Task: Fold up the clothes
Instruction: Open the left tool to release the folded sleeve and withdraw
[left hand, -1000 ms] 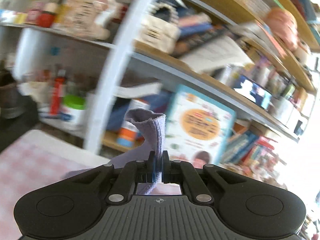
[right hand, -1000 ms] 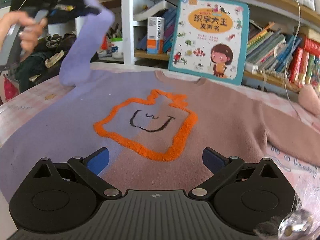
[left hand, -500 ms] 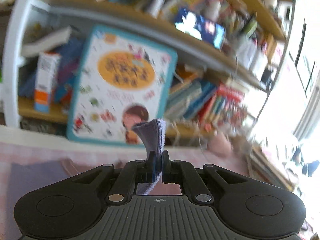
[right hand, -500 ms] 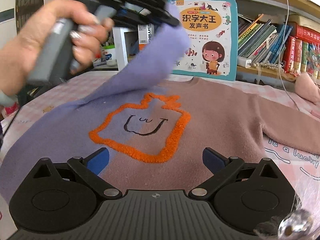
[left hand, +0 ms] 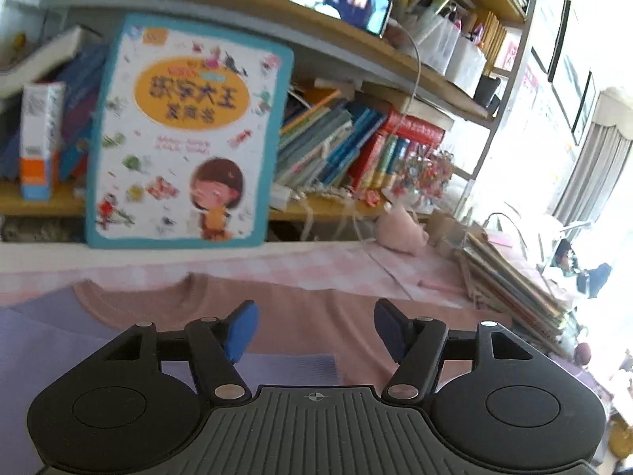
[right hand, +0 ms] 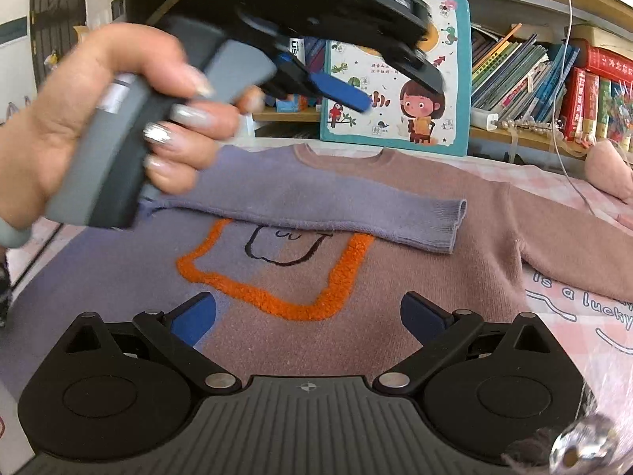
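A purple and dusty-pink sweater [right hand: 395,277] with an orange-outlined face patch [right hand: 277,269] lies flat on the table. Its purple left sleeve [right hand: 336,213] lies folded across the chest, cuff at the right. The pink right sleeve [right hand: 573,253] stretches out to the right. My left gripper [right hand: 356,91] is open and empty, held above the folded sleeve; in its own view [left hand: 314,326] it hovers over the sweater [left hand: 316,316] near the collar. My right gripper [right hand: 308,316] is open and empty over the sweater's lower hem.
A bookshelf with a large children's book [right hand: 399,91] leaning on it runs along the table's far edge. A pink plush toy [right hand: 609,170] sits at the far right. A stack of books [left hand: 510,281] lies at the table's right end. A pink checked cloth [left hand: 316,265] covers the table.
My left gripper carried the purple sleeve rightwards across the sweater, opened and let it go. The sleeve now lies folded over the chest. My right gripper stayed open in place.
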`<state>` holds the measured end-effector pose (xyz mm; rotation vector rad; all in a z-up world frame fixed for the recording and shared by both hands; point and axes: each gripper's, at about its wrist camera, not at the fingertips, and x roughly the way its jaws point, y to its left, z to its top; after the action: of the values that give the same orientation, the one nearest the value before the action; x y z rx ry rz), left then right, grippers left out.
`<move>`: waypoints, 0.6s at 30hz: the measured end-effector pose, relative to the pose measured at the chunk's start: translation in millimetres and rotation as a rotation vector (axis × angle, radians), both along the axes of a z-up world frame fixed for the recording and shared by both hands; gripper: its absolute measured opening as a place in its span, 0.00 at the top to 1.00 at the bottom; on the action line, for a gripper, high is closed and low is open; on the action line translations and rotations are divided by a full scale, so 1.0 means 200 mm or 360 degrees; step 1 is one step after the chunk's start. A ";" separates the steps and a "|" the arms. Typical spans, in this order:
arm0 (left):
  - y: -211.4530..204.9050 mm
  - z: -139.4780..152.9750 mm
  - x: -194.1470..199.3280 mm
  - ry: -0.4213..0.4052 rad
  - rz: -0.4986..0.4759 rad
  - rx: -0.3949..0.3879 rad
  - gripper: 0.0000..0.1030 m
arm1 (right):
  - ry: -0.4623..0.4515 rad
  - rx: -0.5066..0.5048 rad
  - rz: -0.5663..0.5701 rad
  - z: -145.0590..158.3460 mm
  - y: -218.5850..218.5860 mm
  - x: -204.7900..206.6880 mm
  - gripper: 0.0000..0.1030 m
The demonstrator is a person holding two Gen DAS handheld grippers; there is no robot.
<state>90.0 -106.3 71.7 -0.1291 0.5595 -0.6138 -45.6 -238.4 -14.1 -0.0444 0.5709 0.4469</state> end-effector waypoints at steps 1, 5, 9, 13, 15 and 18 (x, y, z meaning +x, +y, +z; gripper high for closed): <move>0.02 0.01 -0.02 -0.0017 0.0016 0.0027 0.35 | -0.0004 -0.0012 0.0000 0.00 0.01 0.00 0.02; 0.16 -0.02 -0.13 -0.0075 0.0125 0.0194 0.29 | -0.0034 -0.0035 -0.0004 0.00 0.02 -0.01 0.02; 0.32 -0.08 -0.26 -0.0084 0.0249 0.0349 0.23 | -0.0074 0.0012 -0.0042 0.01 -0.02 -0.02 0.02; 0.50 -0.15 -0.37 -0.0048 0.0393 0.0415 0.23 | -0.0081 0.0036 -0.0083 0.03 -0.07 -0.04 0.02; 0.56 -0.17 -0.39 -0.0023 0.0431 0.0419 0.23 | -0.0092 0.0016 -0.0132 0.03 -0.10 -0.06 0.02; 0.63 -0.21 -0.41 0.0015 0.0487 0.0426 0.23 | -0.0109 -0.0016 -0.0220 0.05 -0.16 -0.08 0.03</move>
<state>8.4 20.5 29.6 0.0353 0.6114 -0.2376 -60.8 -270.4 -5.0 -0.0295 0.5054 0.3068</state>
